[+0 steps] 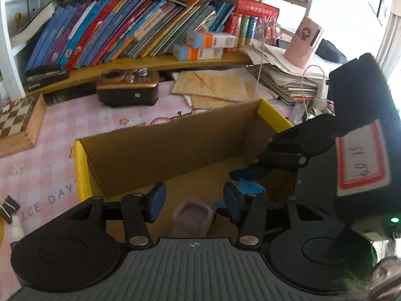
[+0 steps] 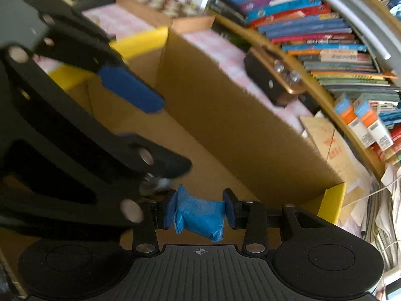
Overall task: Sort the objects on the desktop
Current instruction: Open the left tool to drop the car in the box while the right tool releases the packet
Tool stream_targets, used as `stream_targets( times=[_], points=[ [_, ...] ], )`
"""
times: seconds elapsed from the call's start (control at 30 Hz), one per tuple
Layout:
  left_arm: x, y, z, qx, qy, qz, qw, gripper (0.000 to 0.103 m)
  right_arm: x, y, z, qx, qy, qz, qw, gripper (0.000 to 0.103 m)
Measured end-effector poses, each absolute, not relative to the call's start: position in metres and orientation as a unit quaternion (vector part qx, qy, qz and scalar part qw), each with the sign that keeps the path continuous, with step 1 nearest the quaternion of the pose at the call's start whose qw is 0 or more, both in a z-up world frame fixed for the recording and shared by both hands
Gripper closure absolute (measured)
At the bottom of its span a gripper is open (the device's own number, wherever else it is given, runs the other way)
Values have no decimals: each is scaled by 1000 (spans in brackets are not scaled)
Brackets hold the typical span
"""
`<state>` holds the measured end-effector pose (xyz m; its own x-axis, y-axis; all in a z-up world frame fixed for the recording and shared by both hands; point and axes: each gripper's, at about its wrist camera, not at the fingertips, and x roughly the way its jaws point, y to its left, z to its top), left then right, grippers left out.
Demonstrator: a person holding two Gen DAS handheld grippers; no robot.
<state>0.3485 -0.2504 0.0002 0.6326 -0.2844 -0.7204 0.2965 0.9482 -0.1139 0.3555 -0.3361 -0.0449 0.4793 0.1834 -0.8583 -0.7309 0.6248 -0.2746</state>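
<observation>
A yellow-edged cardboard box (image 1: 175,148) lies open on the pink desk mat. My left gripper (image 1: 195,204) is open above the box's inside, over a small pale purple object (image 1: 194,215) lying on the box floor. My right gripper (image 2: 199,209) is shut on a blue soft packet (image 2: 199,215) and holds it inside the box (image 2: 238,130). It also shows in the left wrist view (image 1: 250,178), close to my left gripper's right finger. In the right wrist view the left gripper (image 2: 130,90) fills the left side.
A brown-gold radio (image 1: 127,87) stands behind the box. A shelf of leaning books (image 1: 120,27) with orange-white cartons (image 1: 205,45) runs along the back. Loose papers (image 1: 215,85), a paper stack with a pink cup (image 1: 302,42) sit right. A chessboard (image 1: 17,123) lies left.
</observation>
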Motion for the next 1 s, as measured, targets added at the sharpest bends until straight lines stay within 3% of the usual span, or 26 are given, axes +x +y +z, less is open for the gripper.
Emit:
stream_targets(
  times=[0.03, 0.1, 0.27, 0.53, 0.8, 1.0],
  points=[
    [348, -249, 0, 5, 397, -160, 904, 48, 357, -337, -46, -321, 433, 286, 792, 64],
    [346, -248, 0, 3, 395, -161, 905, 33, 356, -336, -44, -320, 427, 296, 792, 64],
    [343, -247, 4, 3, 384, -151, 911, 22, 353, -338, -41, -318, 419, 295, 798, 63],
    [309, -236, 38, -13, 306, -147, 941, 18, 337, -362, 0, -270, 371, 278, 844, 57],
    [262, -221, 68, -22, 243, -147, 958, 1, 299, -395, 41, -181, 314, 240, 901, 39],
    [230, -214, 77, -31, 219, -143, 965, 0, 273, -408, 53, -130, 283, 197, 930, 36]
  ],
)
